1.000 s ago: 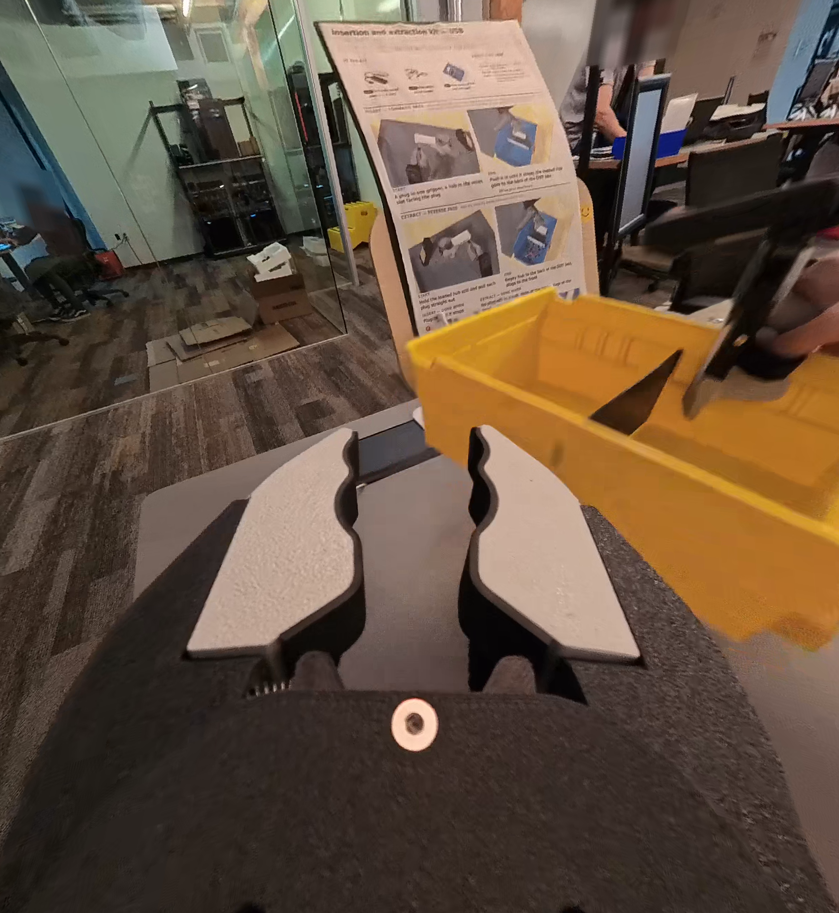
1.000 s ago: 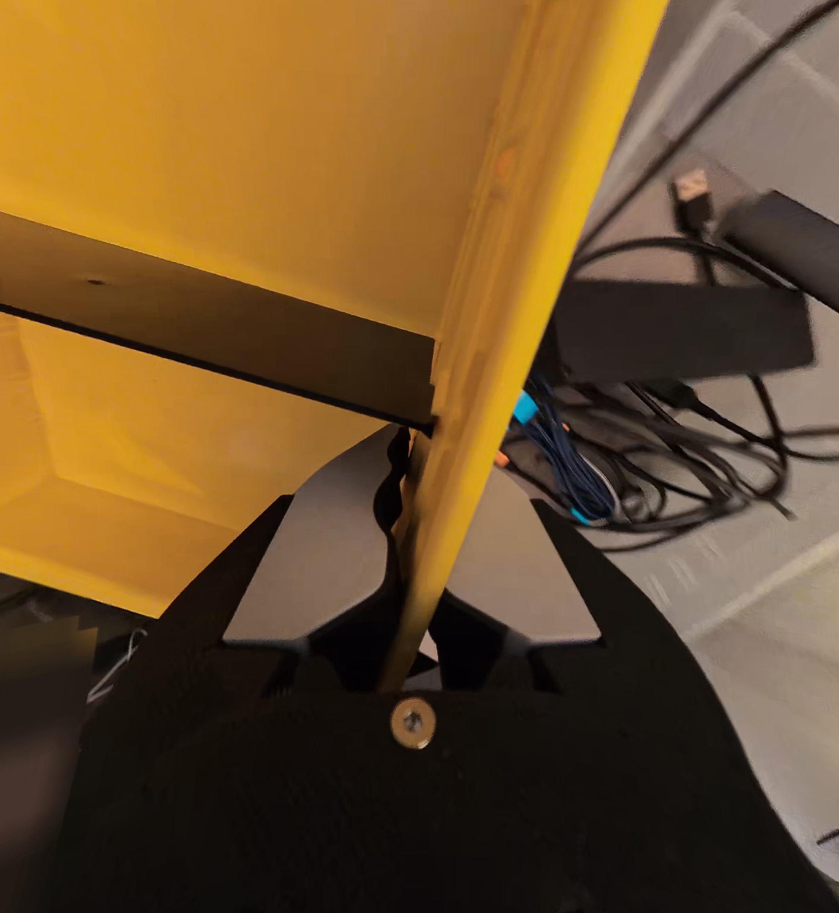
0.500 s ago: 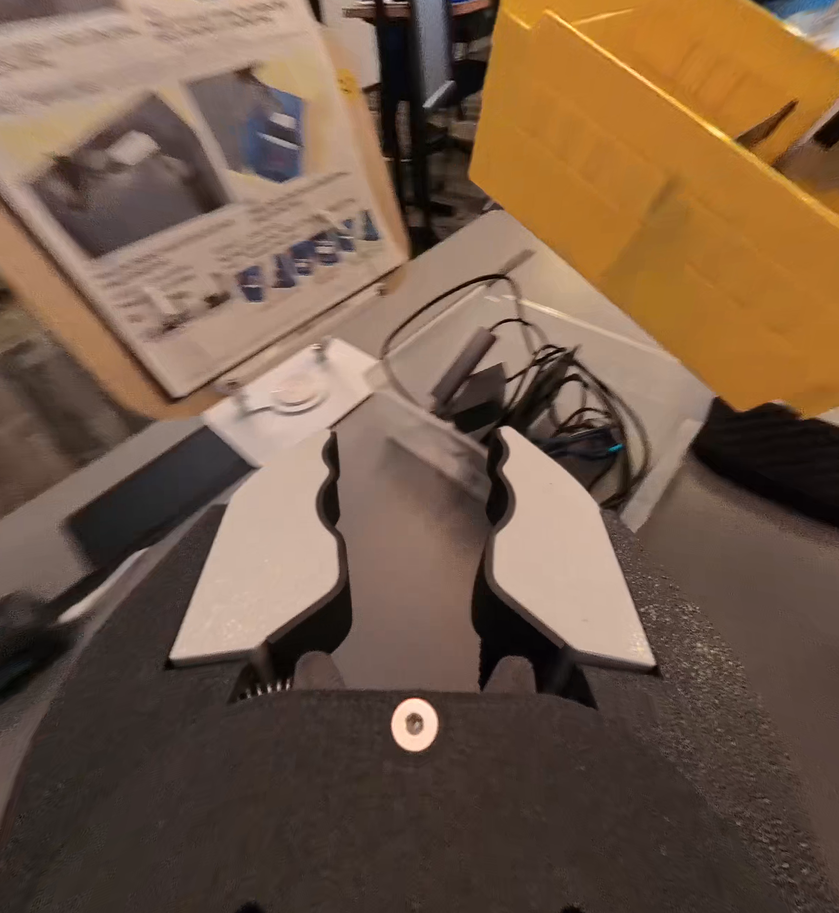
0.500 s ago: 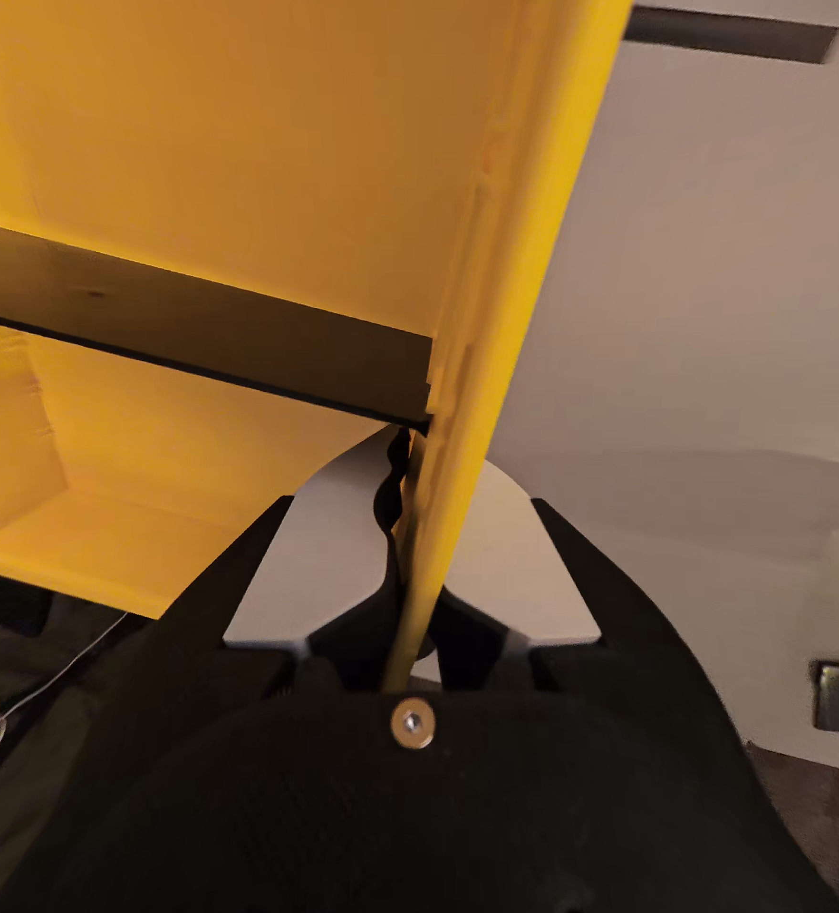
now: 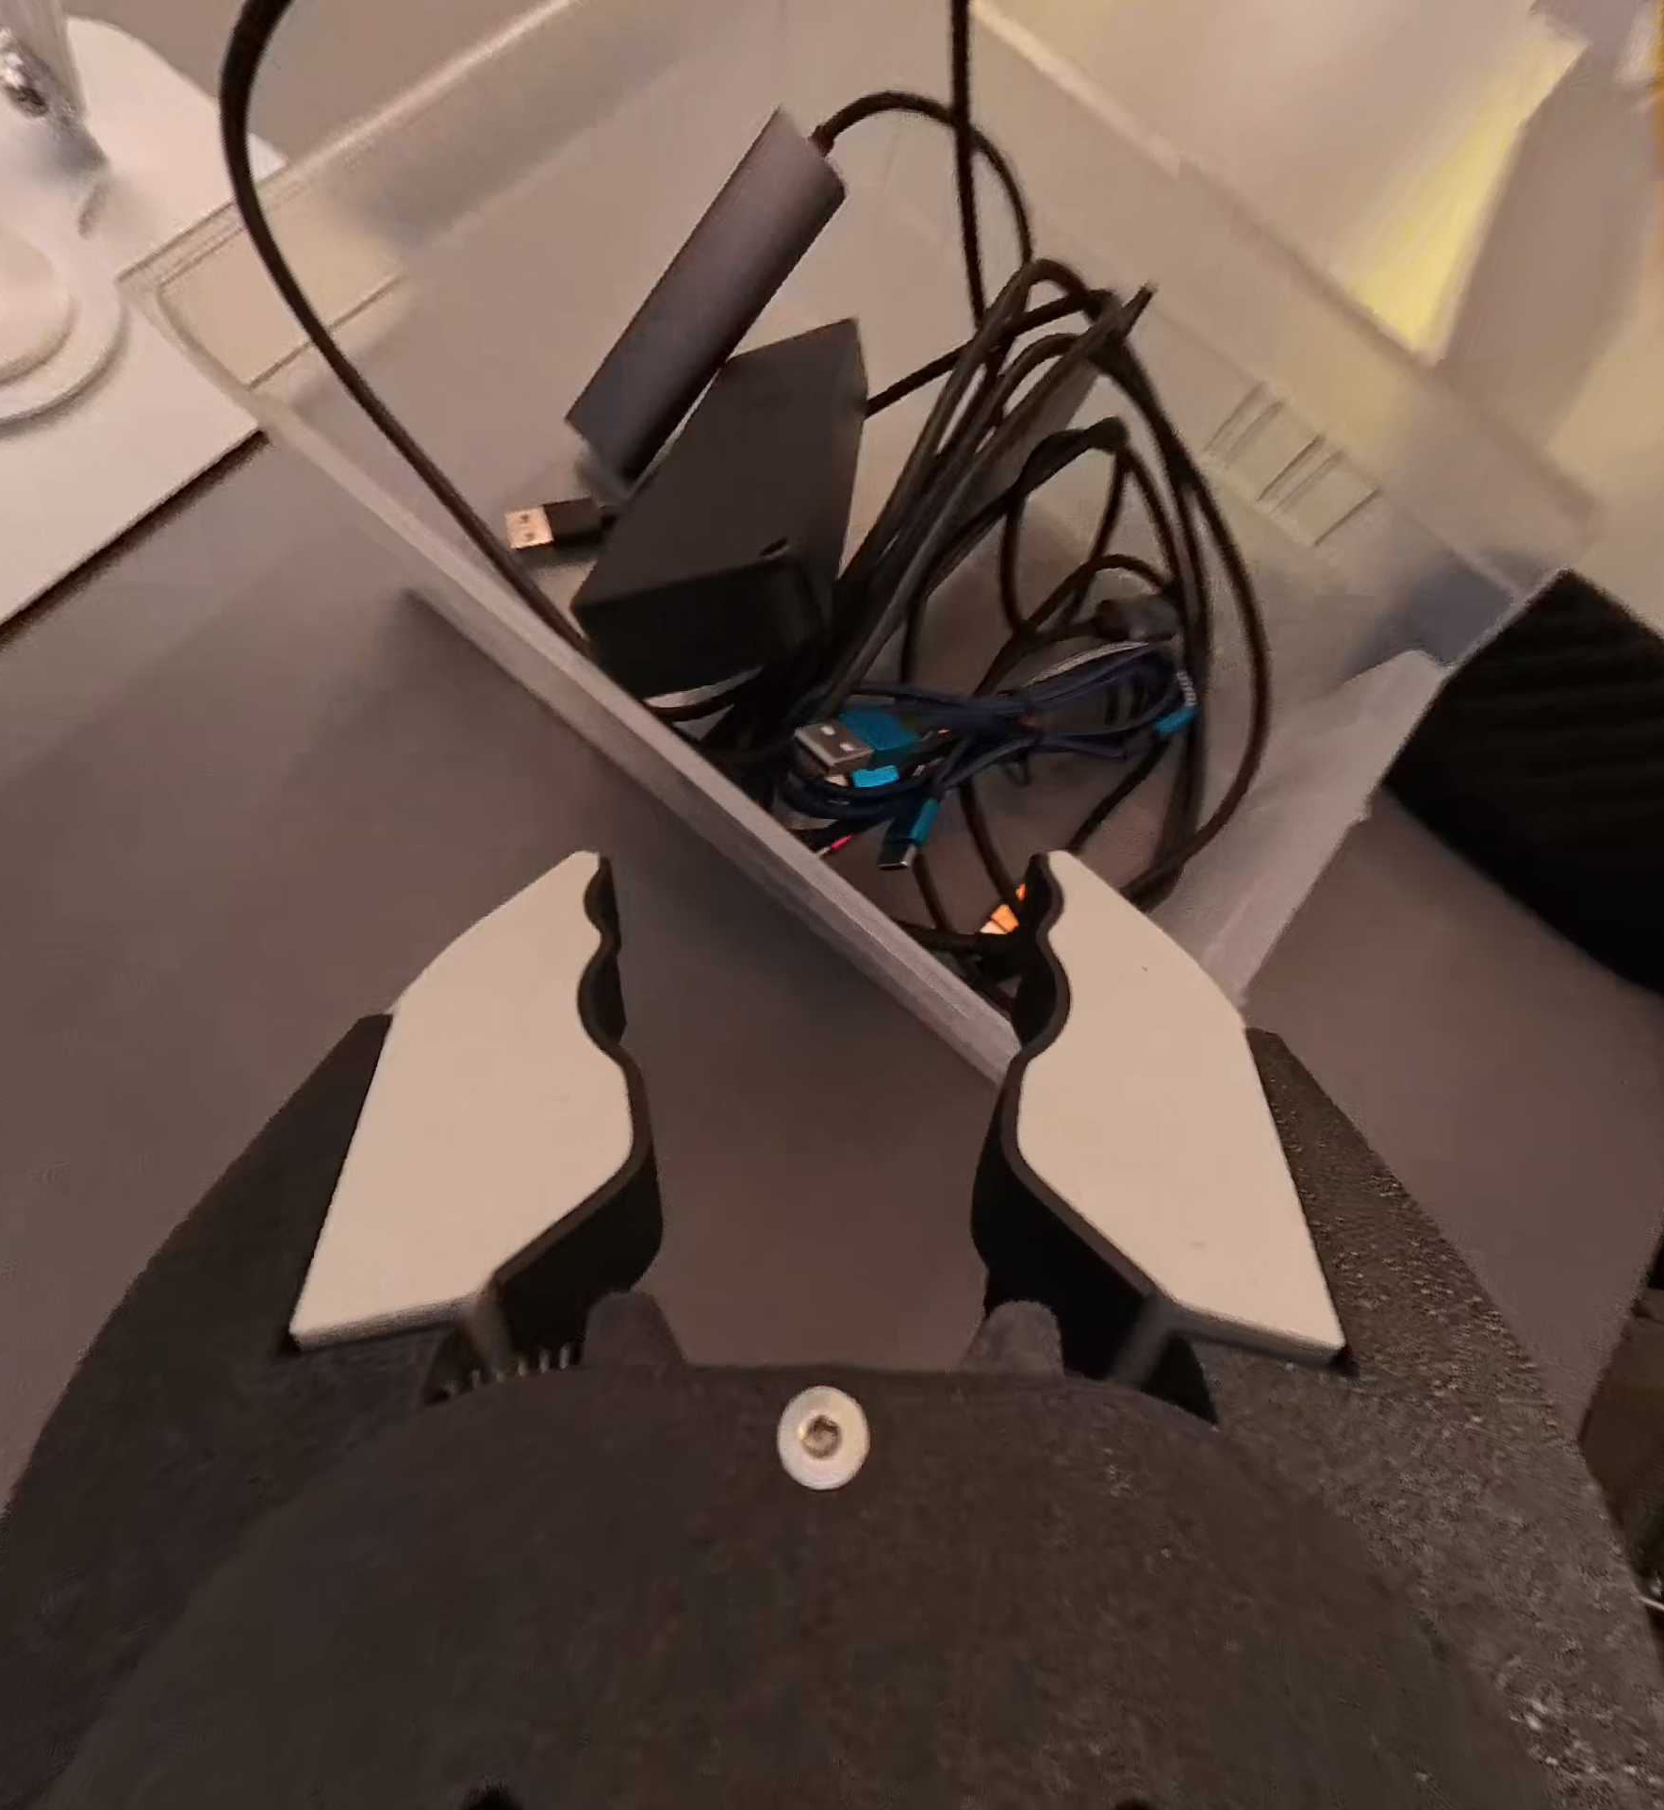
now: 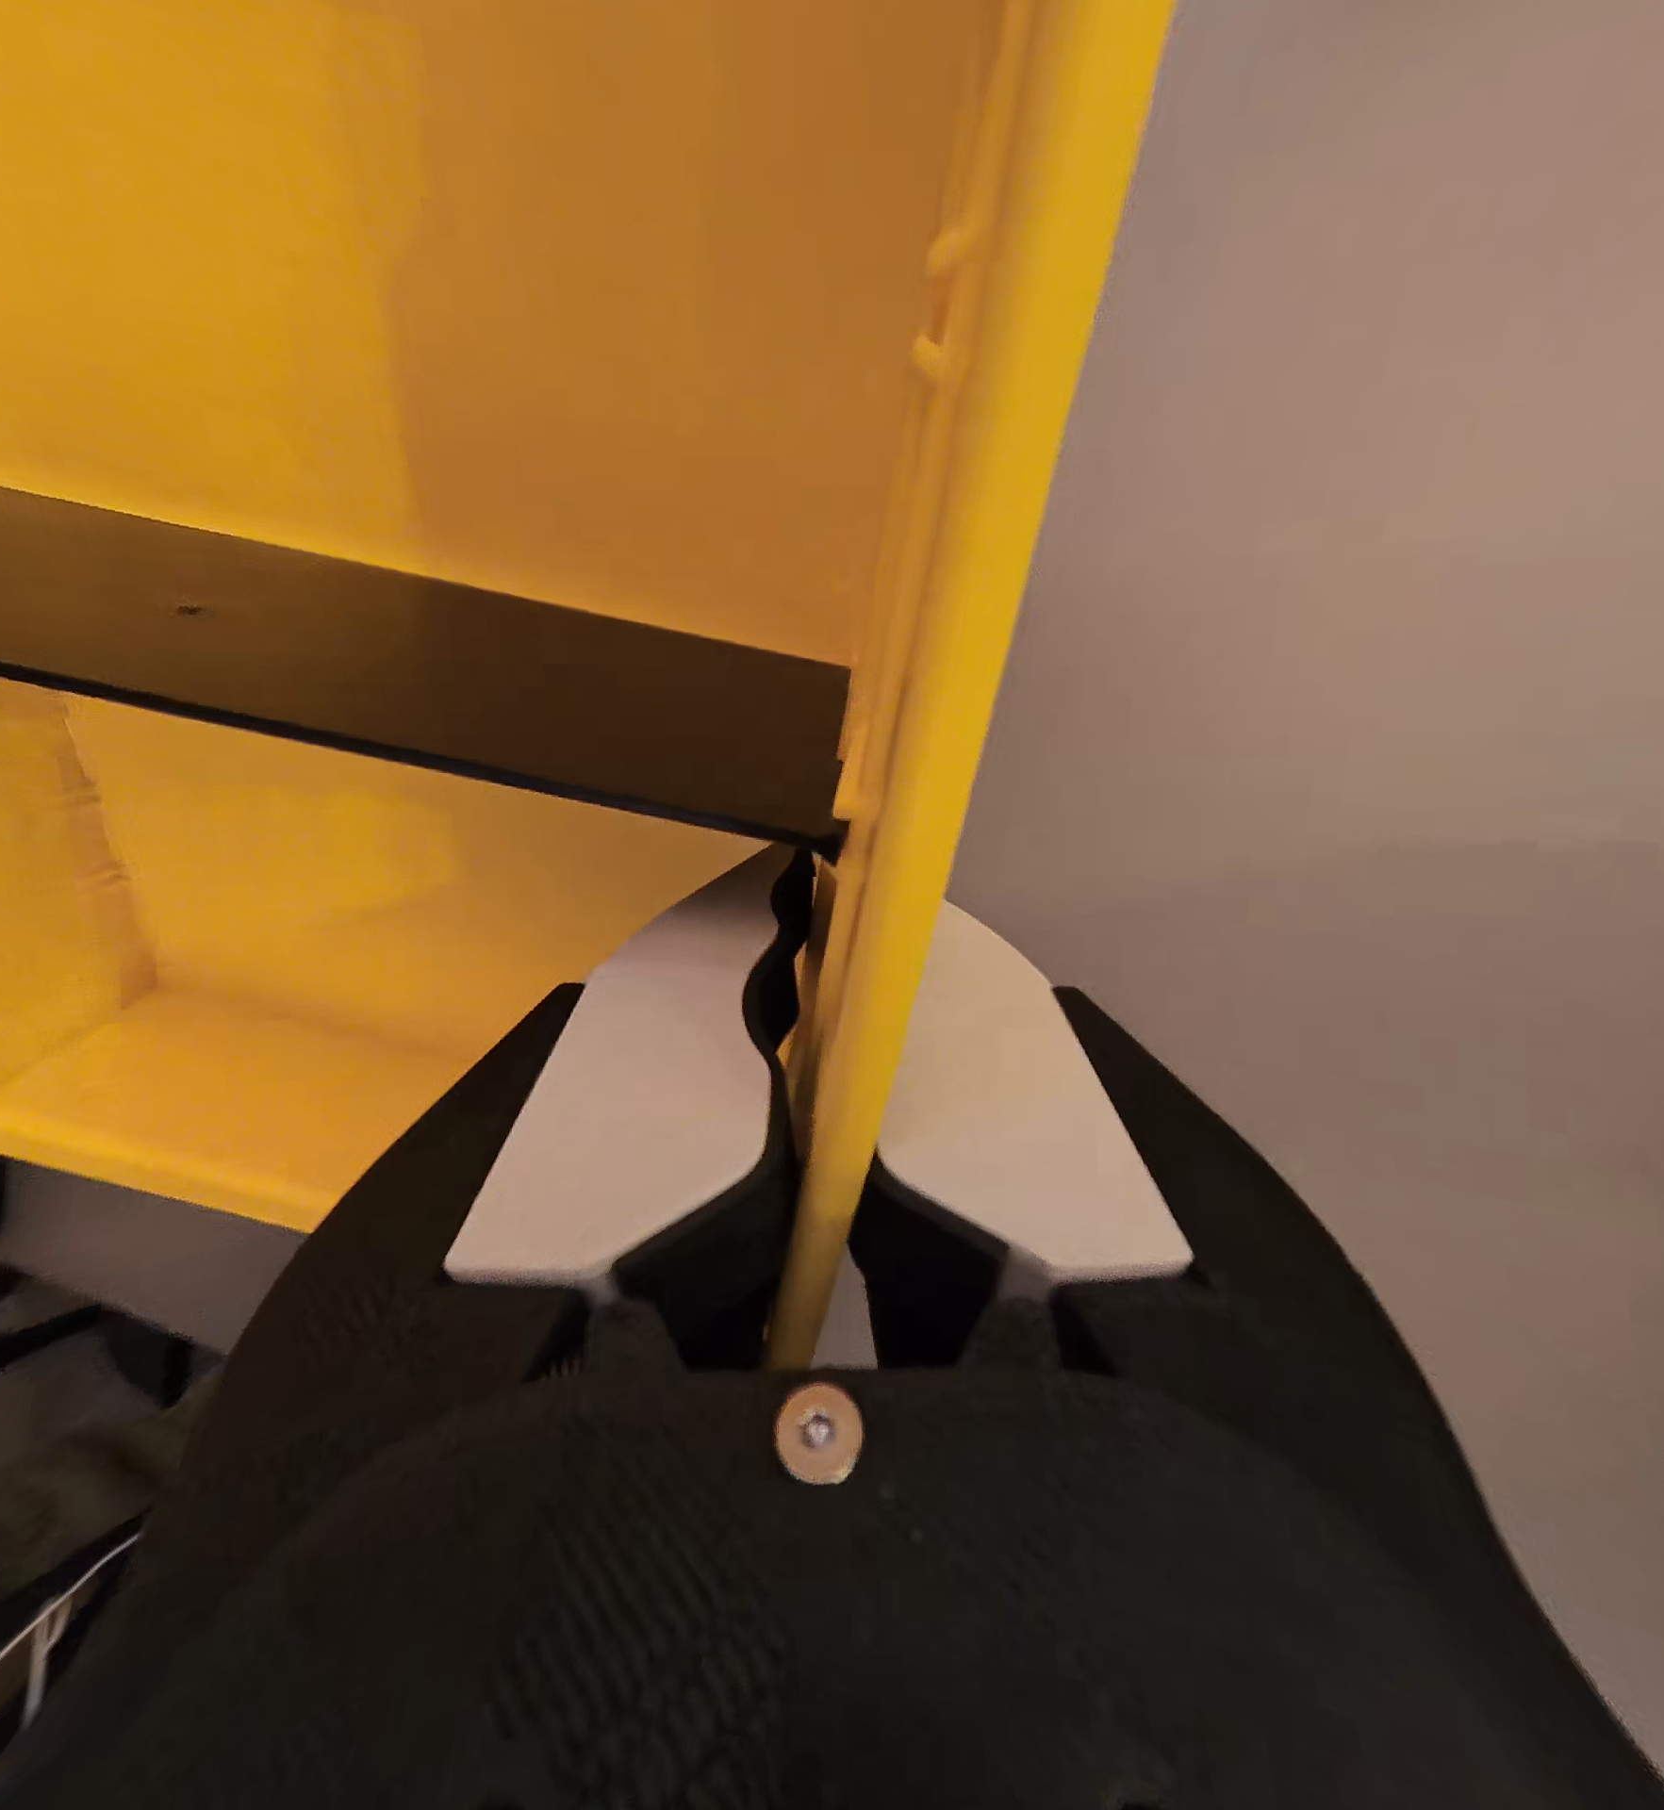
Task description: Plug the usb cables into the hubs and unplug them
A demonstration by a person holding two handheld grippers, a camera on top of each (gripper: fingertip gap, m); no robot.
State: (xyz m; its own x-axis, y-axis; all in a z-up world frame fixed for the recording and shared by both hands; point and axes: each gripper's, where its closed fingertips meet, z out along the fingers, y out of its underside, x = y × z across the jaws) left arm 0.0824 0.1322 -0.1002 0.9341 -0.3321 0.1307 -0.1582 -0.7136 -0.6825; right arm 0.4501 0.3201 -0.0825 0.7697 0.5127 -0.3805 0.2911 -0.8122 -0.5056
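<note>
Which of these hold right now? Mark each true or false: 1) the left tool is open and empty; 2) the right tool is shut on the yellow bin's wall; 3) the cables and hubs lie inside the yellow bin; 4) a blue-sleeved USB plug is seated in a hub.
1) True: the left tool is open, holding nothing.
2) True: the right tool clamps the yellow bin wall.
3) False: the cables and hubs lie in a clear tray.
4) False: the blue-sleeved plug lies loose.

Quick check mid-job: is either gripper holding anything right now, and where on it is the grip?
The right gripper is shut on the yellow bin, clamping its side wall near the black divider. The left gripper is open and holds nothing.
</note>
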